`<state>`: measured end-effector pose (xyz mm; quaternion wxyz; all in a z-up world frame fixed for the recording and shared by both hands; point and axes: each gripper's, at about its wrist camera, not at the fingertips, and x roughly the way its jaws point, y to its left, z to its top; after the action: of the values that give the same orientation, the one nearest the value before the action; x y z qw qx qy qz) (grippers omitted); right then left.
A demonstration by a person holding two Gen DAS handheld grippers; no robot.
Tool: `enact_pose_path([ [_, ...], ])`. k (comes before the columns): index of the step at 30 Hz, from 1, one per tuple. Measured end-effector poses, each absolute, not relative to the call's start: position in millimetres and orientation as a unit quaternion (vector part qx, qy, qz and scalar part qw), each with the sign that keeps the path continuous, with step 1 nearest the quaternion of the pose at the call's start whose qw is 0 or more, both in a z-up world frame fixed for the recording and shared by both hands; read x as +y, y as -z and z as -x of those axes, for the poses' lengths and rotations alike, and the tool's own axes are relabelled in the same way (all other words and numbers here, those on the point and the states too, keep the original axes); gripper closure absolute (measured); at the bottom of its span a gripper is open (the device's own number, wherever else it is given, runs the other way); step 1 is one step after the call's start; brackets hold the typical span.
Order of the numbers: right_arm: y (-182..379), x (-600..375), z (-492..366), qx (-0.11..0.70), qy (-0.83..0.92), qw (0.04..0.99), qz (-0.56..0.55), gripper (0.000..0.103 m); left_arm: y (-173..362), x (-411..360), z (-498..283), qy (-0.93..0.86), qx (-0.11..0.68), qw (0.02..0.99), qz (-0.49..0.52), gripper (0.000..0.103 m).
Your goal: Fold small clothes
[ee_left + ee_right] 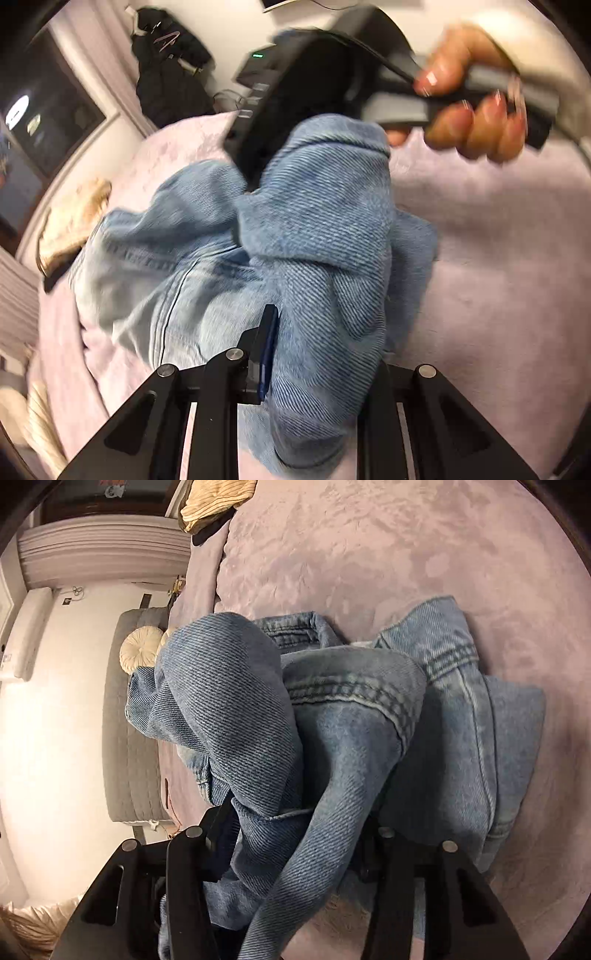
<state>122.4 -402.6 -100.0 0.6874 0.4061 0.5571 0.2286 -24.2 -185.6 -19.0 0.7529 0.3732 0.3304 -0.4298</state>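
Denim garment (351, 716) bunched mid-bed on lilac blanket (388, 554), hems loose. Left gripper (317, 354) pinched tight on a fold. Right gripper (295, 834) partway open w/ cloth between; grip unclear, prob. slack. Bare blanket beyond; yellow cloth (214, 502) at bed edge.

No legible text; perhaps a blurred logo on the black garment (166, 40).
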Motion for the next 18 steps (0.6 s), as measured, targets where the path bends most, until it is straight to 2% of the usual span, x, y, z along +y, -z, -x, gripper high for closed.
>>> enact_pose_path([
  [3, 107, -403, -117, 0.551, -0.234, 0.675, -0.431, 0.05, 16, -176, 33, 0.45, 0.343, 0.727, -0.39, 0.076],
  [4, 109, -403, -119, 0.552, -0.236, 0.673, -0.432, 0.05, 21, -173, 46, 0.458, 0.338, 0.71, -0.415, 0.069],
  [6, 109, -403, -118, 0.562, -0.222, 0.68, -0.417, 0.05, 26, -166, 64, 0.462, 0.332, 0.697, -0.436, 0.067],
  [7, 107, -401, -122, 0.564, -0.217, 0.681, -0.415, 0.051, 27, -162, 72, 0.463, 0.339, 0.692, -0.438, 0.06],
  [8, 107, -403, -122, 0.563, -0.212, 0.684, -0.412, 0.053, 26, -158, 74, 0.462, 0.352, 0.689, -0.434, 0.058],
  [11, 105, -413, -116, 0.563, -0.204, 0.692, -0.403, 0.054, 9, -143, 60, 0.434, 0.386, 0.713, -0.392, 0.058],
  [18, 95, -424, -88, 0.577, -0.162, 0.722, -0.347, 0.056, -28, -165, -37, 0.324, 0.337, 0.841, -0.271, 0.058],
])
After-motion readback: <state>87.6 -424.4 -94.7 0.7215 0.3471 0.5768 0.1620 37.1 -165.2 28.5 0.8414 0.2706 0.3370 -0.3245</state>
